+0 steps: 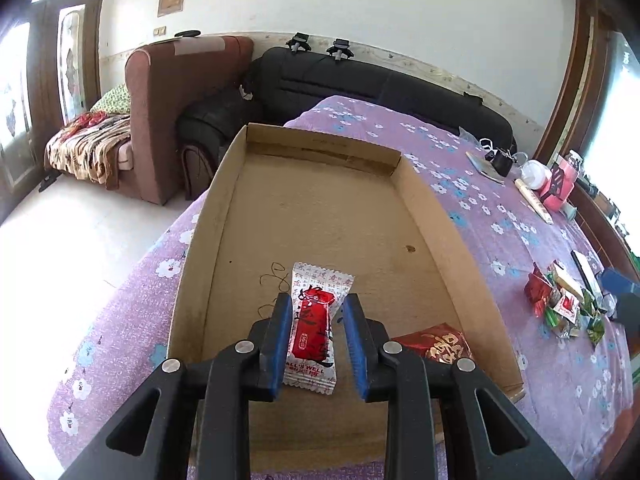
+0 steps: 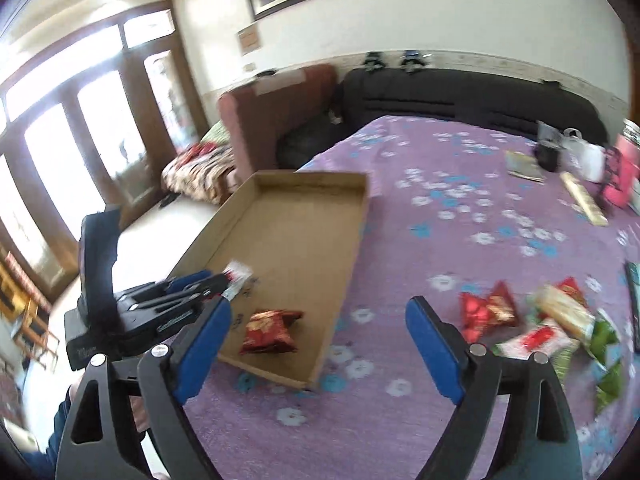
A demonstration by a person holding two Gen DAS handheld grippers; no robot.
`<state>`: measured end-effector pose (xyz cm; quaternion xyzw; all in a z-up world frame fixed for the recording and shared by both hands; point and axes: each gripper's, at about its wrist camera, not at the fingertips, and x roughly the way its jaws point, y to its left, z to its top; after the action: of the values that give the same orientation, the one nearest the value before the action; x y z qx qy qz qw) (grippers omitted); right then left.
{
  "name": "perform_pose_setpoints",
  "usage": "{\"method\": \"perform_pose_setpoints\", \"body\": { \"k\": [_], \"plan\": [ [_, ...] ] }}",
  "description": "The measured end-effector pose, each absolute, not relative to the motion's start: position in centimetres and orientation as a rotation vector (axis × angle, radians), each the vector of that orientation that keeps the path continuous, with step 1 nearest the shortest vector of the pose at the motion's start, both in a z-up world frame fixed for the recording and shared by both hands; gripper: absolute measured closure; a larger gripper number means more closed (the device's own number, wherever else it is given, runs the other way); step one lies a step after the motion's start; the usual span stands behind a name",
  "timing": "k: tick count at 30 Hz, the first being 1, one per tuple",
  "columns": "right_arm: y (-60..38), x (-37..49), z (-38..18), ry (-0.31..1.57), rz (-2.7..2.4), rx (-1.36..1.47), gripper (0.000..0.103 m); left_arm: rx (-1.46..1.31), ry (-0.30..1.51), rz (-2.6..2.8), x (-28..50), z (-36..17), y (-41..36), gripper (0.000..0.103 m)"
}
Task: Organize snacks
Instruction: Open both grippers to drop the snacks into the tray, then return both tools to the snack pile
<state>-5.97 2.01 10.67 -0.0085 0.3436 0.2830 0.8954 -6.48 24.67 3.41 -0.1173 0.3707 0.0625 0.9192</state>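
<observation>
Left gripper (image 1: 316,340) over the near end of the cardboard tray (image 1: 432,208), fingers (image 1: 280,340) part closed around a red-and-white candy wrapper (image 1: 312,332). The left pad touches the wrapper's edge; there's a gap at the right pad, so can't tell if it's actually clamped. The wrapper stands lengthwise between the pads, tip toward 12 o'clock.

Right gripper (image 2: 320,348) is above the purple flowered bed cover (image 2: 440,216), fingers wide apart with nothing between them. Frame is blurred.

In the right wrist view the tray lies at 11 o'clock on the bed with one dark red snack pack (image 2: 270,330) in its near corner, and the left gripper comes in over the tray edge from 9 o'clock. The loose snack pile (image 2: 552,328), red, green and white packs, sits on the cover at 3 o'clock, well apart from the tray.
</observation>
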Motion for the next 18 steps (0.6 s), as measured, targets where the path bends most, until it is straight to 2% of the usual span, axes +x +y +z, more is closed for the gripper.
{"method": "perform_pose_setpoints", "body": {
  "k": [7, 9, 11, 15, 18],
  "plan": [
    [-4.9, -4.9, 11.6, 0.725, 0.576, 0.019, 0.014, -0.217, 0.768, 0.124, -6.6, 4.5, 23.9, 0.075],
    [-7.5, -4.7, 11.5, 0.715, 0.549, 0.046, 0.015, -0.213, 0.772, 0.109, -6.6, 5.0, 23.5, 0.067],
    [-10.6, -4.1, 11.1, 0.727, 0.507, 0.081, 0.015, -0.203, 0.763, 0.100, -6.5, 5.6, 22.8, 0.053],
    [-16.0, -3.5, 10.0, 0.723, 0.420, 0.142, 0.015, -0.161, 0.758, 0.059, -6.1, 6.8, 20.5, 0.052],
    [-19.8, -2.7, 8.4, 0.746, 0.373, 0.194, 0.015, -0.137, 0.770, -0.005, -5.4, 7.6, 17.8, 0.045]
  ]
}}
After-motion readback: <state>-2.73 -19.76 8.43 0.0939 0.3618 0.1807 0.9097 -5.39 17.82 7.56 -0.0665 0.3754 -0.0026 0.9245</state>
